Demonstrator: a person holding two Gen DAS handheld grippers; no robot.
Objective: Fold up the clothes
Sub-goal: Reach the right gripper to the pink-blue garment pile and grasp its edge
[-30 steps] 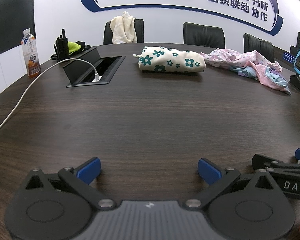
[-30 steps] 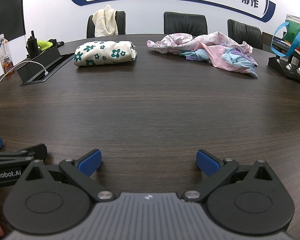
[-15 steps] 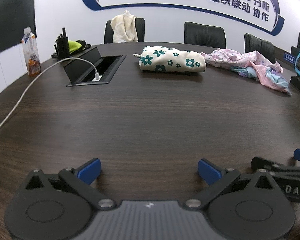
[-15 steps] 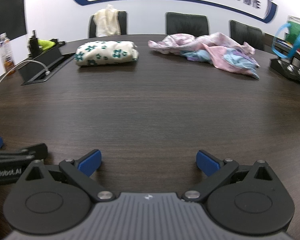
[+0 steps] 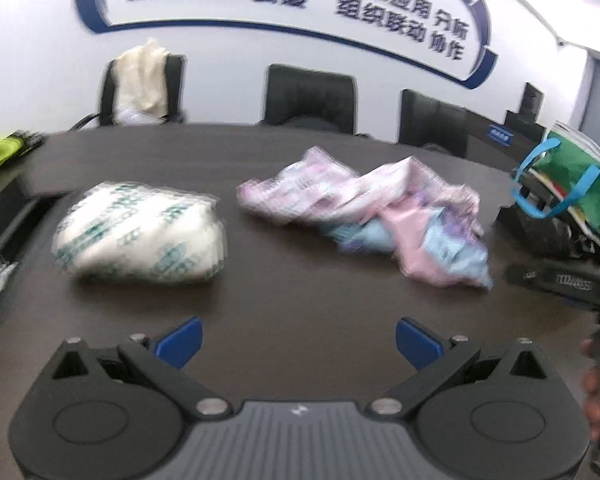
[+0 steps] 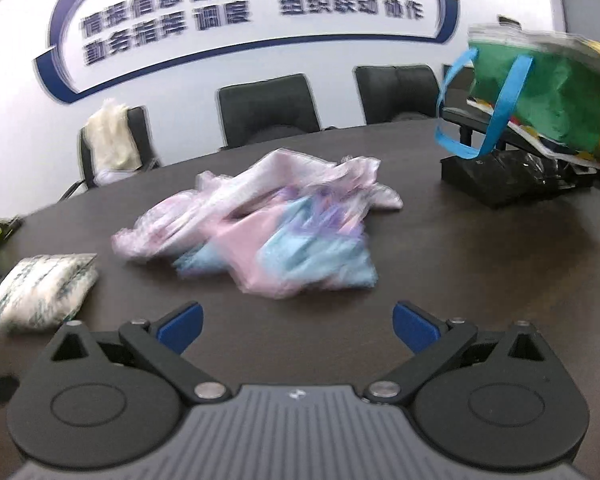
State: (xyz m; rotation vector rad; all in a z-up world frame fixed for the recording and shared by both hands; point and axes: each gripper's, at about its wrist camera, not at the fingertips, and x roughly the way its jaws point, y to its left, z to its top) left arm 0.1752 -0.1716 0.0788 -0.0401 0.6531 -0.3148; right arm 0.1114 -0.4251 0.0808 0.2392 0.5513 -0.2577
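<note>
- My left gripper (image 5: 298,338) and right gripper (image 6: 296,326) hang over the desk (image 6: 460,264), jaws apart, empty.
- Crumpled pink-blue clothes (image 6: 260,236) lie mid-frame — unfolded; a floral bundle (image 5: 140,236) sits left, folded.
- Likely next: grasp an edge of the crumpled heap.

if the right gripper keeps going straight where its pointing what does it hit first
Most likely the crumpled pink and blue clothes pile. The right gripper is open, with only bare dark table between its fingertips and the pile's near edge. The picture is blurred, so depth is uncertain.
</note>
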